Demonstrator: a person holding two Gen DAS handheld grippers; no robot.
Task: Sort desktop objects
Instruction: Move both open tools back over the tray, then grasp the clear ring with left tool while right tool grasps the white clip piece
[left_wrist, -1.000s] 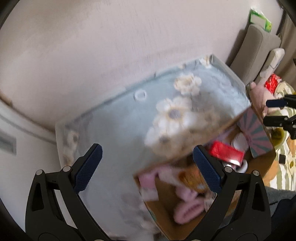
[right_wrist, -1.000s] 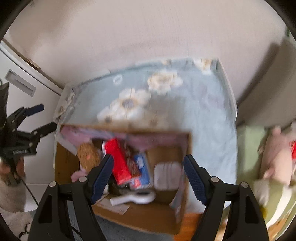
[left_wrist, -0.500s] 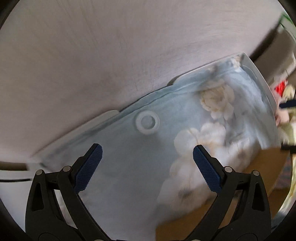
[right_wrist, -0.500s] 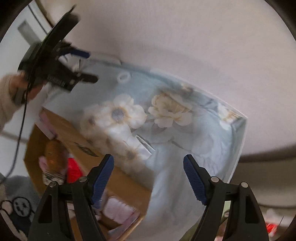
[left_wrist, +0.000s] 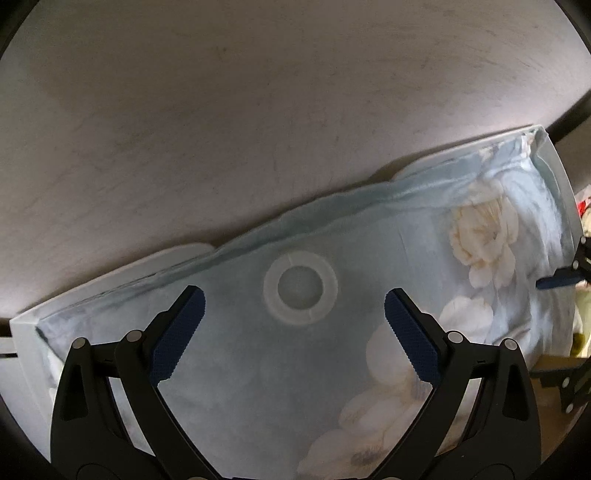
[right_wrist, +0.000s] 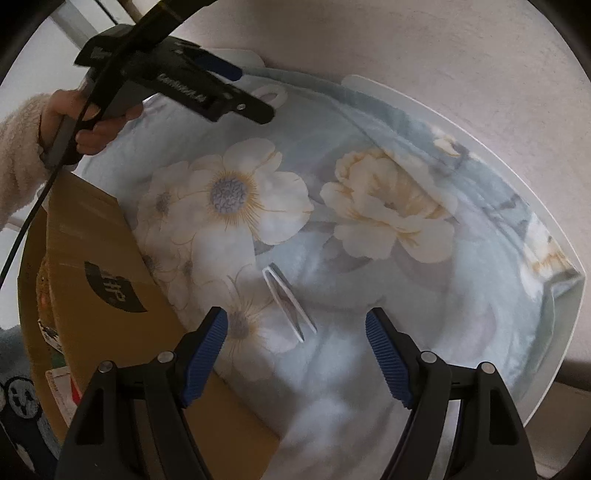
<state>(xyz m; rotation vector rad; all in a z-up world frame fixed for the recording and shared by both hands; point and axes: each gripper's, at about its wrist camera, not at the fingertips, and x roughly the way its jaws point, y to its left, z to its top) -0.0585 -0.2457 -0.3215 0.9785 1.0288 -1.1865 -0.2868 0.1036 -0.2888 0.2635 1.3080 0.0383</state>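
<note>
A roll of clear tape (left_wrist: 300, 287) lies flat on the light-blue floral cloth (left_wrist: 369, 288) near the wall. My left gripper (left_wrist: 293, 334) is open and empty, just in front of the tape, jaws either side of it. It also shows in the right wrist view (right_wrist: 236, 92), with the tape (right_wrist: 272, 94) beyond it. A pair of white tweezers (right_wrist: 288, 301) lies on the cloth just ahead of my right gripper (right_wrist: 295, 354), which is open and empty. The right gripper's blue fingertip (left_wrist: 556, 282) shows at the left view's right edge.
A brown cardboard box (right_wrist: 92, 280) stands on the cloth's left front, its contents mostly hidden. The cloth (right_wrist: 388, 206) covers a white table whose rim (right_wrist: 554, 369) curves along the right. A pale wall (left_wrist: 258, 110) closes the back.
Both grippers have swung away from the box and toward the cloth. The left has closed in on the tape roll. The right now faces the tweezers. Both stay open.
</note>
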